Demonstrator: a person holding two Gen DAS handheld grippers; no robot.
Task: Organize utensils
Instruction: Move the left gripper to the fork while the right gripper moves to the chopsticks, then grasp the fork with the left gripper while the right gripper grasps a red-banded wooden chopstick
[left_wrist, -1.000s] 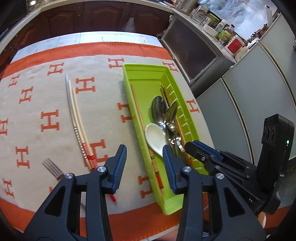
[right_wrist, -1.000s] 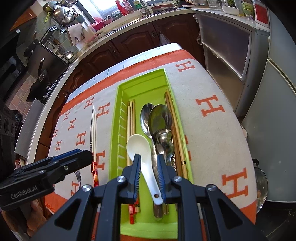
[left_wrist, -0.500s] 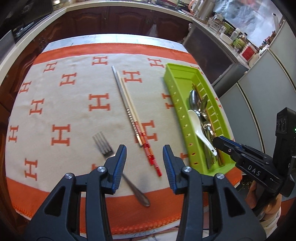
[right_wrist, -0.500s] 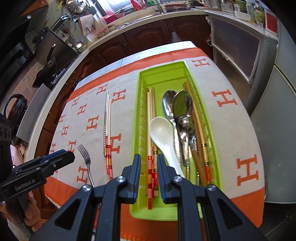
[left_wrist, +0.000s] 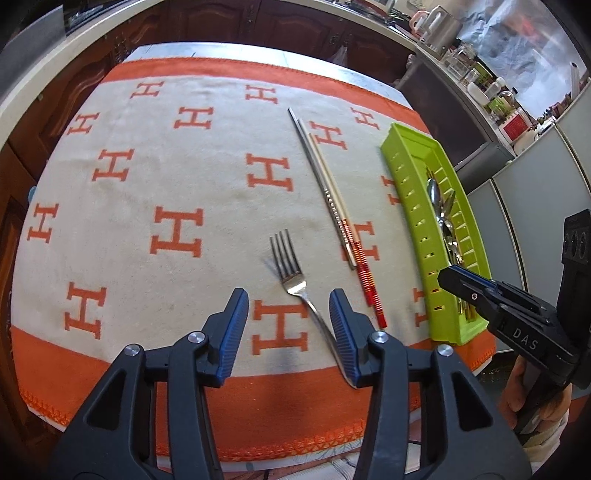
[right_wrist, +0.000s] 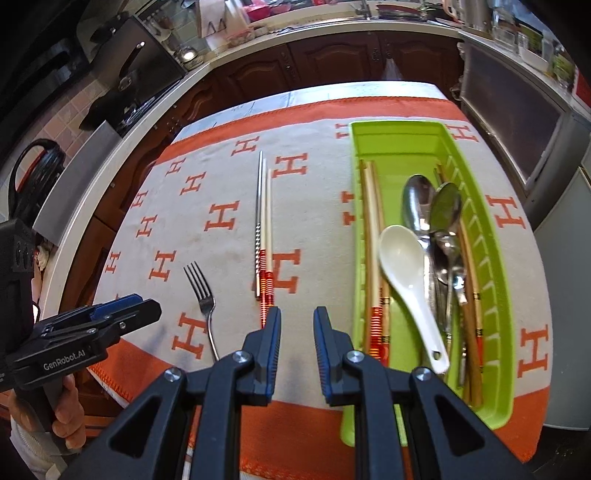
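A metal fork (left_wrist: 290, 267) lies on the orange-and-cream cloth (left_wrist: 177, 177), tines pointing away. My left gripper (left_wrist: 288, 306) hovers open just above its handle, which runs under the right fingertip. To its right lies a loose pair of chopsticks (left_wrist: 330, 201), one metal, one cream with a red end. The green tray (right_wrist: 399, 147) holds a white spoon (right_wrist: 402, 254), metal spoons (right_wrist: 417, 199) and more chopsticks (right_wrist: 371, 240). My right gripper (right_wrist: 297, 321) hangs narrowly open and holds nothing, between the loose chopsticks (right_wrist: 263, 229) and the tray.
The cloth's near orange border (left_wrist: 258, 413) hangs over the table's front edge. A dark counter with cabinets (right_wrist: 332, 62) curves behind the table. A grey appliance (right_wrist: 517, 122) stands close to the tray's right. A hand (right_wrist: 62, 417) holds the left gripper's handle.
My left gripper has swung left from beside the tray to over the fork. My right gripper has drawn back and left out of the tray, where the white spoon stays lying.
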